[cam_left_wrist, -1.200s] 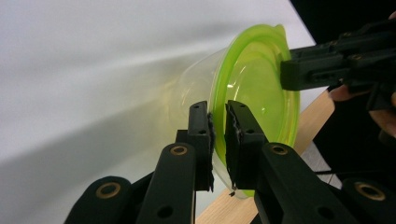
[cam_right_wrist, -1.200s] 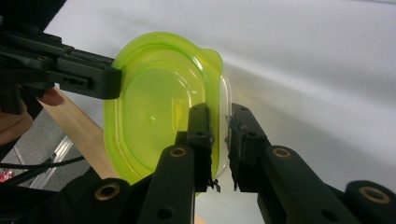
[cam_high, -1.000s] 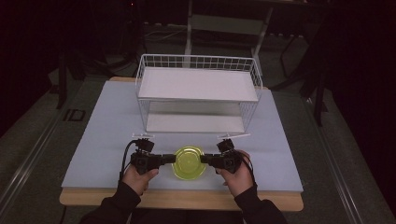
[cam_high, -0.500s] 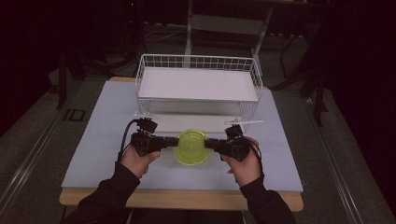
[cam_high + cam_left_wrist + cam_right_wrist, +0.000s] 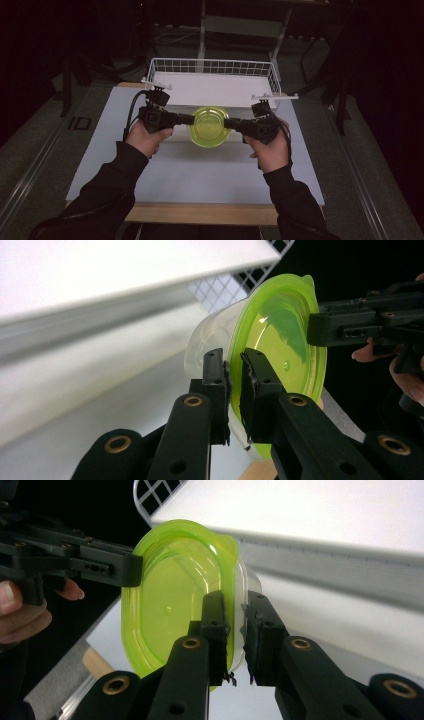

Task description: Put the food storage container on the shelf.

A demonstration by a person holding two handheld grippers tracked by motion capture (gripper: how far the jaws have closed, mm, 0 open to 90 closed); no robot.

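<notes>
You hold the tub (image 5: 210, 126), a clear container with a green lid (image 5: 280, 340), up off the mat (image 5: 200, 170) between your two grippers, one on each side of its rim. In the high view it hangs in front of the wire basket (image 5: 212, 67), about level with the white shelf (image 5: 215, 90) that sits in the basket, and roughly midway between your hands.

Your left gripper (image 5: 189, 119) comes in from the tub's left side. In the left gripper view its jaws are nearly closed, with only a thin gap between the pads (image 5: 220, 385), and the tub's rim runs through that gap: one jaw lies against the clear wall, the other against the green lid. It has the tub pinched at the edge.

Your right gripper (image 5: 229, 123) comes in from the opposite side. In the right gripper view its jaws are likewise closed down to a narrow slot over the rim, one pad (image 5: 215, 620) on the lid's face and the other on the clear wall behind it.

Each gripper view shows the other gripper clamped on the far edge of the lid. The lid sits on the tub, and its face is turned toward the cameras side-on in both gripper views.
</notes>
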